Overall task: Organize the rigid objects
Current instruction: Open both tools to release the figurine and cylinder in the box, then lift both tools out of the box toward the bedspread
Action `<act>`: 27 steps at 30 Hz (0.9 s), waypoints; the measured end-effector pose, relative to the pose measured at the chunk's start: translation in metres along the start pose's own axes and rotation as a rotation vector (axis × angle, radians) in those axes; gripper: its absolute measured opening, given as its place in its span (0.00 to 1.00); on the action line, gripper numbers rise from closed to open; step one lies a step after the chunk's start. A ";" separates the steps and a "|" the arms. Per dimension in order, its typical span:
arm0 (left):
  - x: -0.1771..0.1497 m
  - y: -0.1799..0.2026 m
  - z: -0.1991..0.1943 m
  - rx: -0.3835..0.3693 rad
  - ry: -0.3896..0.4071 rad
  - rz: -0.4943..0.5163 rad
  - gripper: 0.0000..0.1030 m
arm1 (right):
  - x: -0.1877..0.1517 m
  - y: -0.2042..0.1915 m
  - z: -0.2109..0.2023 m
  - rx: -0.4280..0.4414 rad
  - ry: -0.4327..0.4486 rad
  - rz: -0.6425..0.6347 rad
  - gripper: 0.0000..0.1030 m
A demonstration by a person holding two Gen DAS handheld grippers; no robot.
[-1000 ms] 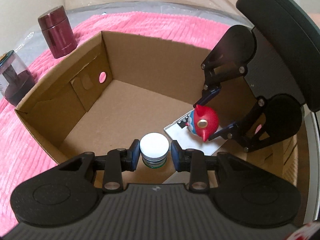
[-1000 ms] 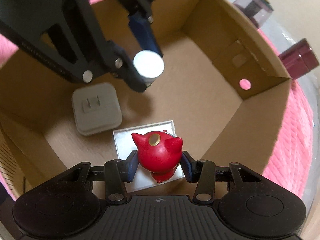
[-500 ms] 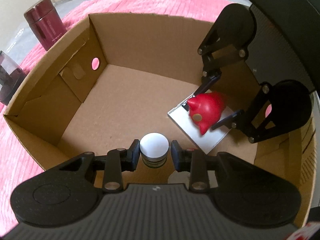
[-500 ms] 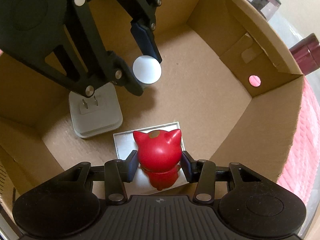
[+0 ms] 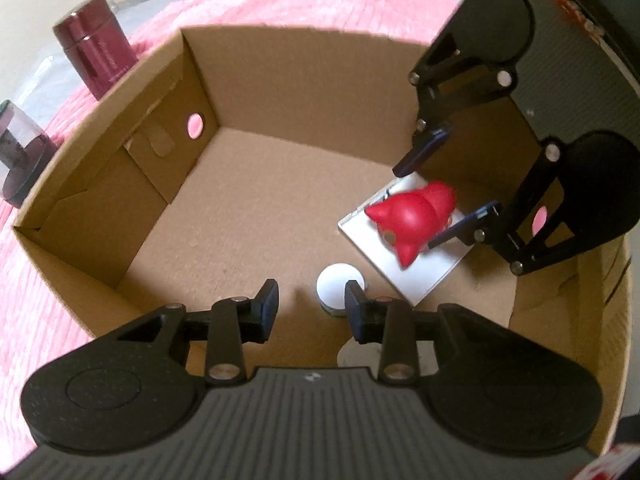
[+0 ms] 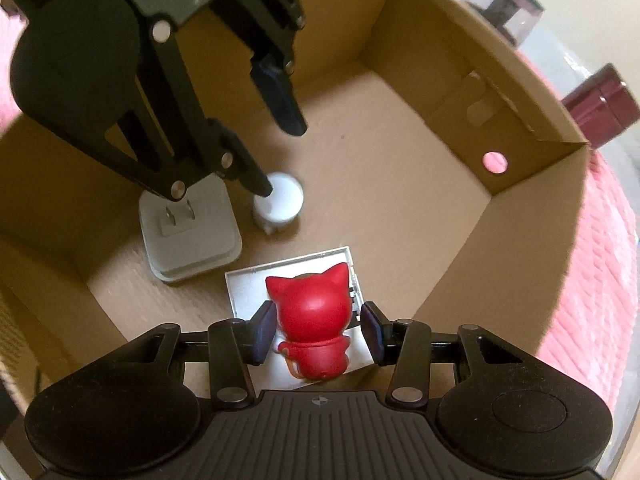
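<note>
Both claws reach down into an open cardboard box (image 5: 280,92) that sits on a pink ribbed cloth (image 5: 36,292).

The left claw (image 5: 311,303) has just been opening: its jaws stand apart, and the small white-capped jar (image 5: 339,285) stands on the box floor off to the right of the gap, right against the right-hand pad and clear of the left one. Whether that pad actually touches the jar is hard to say, since the frame is blurred.

The right claw (image 6: 318,330) stands narrow around a red cat figurine (image 6: 314,318), which sits on a flat white tray (image 6: 252,284) near the box's near wall. In its own view the left pad is on the figurine; the right pad shows a sliver of gap.

A white plug adapter (image 6: 192,232) lies prongs-up just left of the jar. Outside the box, beyond its left wall, stand a maroon canister (image 5: 96,58) and a clear dark-filled container (image 5: 22,160).
</note>
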State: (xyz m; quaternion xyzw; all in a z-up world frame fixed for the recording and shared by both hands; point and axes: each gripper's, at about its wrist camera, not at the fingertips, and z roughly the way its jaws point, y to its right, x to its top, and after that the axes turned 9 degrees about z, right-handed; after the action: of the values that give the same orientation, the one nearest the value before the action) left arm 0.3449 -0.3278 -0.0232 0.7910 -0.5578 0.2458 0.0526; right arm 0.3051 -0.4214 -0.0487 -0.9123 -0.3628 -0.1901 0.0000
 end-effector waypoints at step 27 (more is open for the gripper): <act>-0.163 0.086 -0.233 0.393 0.546 -0.507 0.51 | -0.022 -0.148 -0.183 -0.044 0.725 0.502 0.51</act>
State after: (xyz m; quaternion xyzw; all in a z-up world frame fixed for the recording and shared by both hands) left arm 0.1486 -0.1373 0.0909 0.8041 -0.2533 0.5275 0.1053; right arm 0.1293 -0.3523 0.0936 -0.8463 -0.1022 -0.4996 0.1541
